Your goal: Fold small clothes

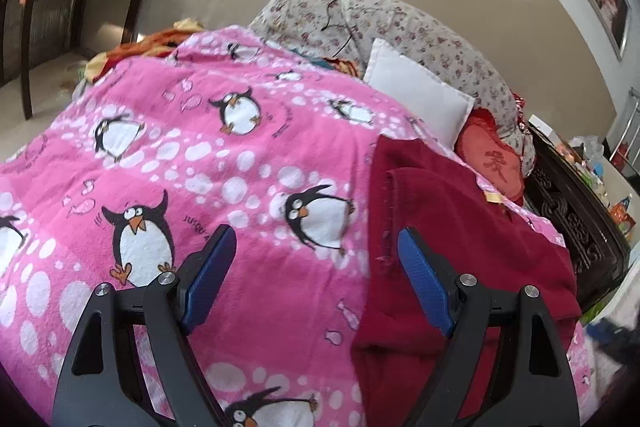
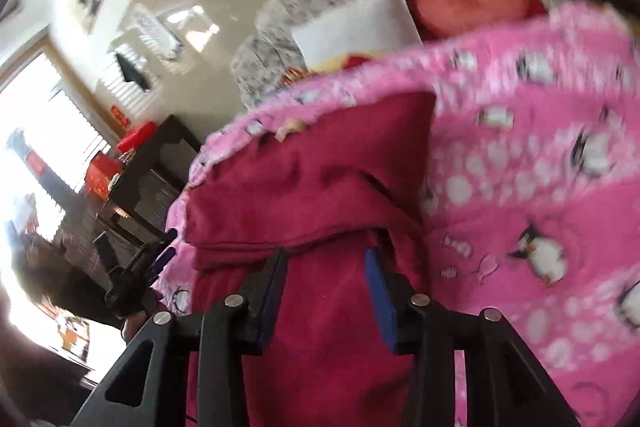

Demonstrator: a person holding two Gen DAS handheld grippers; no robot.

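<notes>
Red garment [image 1: 460, 227] lies on penguin blanket [image 1: 200, 155]; left gripper [image 1: 316, 259] and right gripper [image 2: 326, 267] hover, jaws apart, empty.

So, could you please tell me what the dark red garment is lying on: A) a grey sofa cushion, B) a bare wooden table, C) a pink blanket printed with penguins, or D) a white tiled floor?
C: in the left wrist view the dark red garment lies spread on the pink blanket printed with penguins, and the open left gripper hovers at its edge.
</notes>
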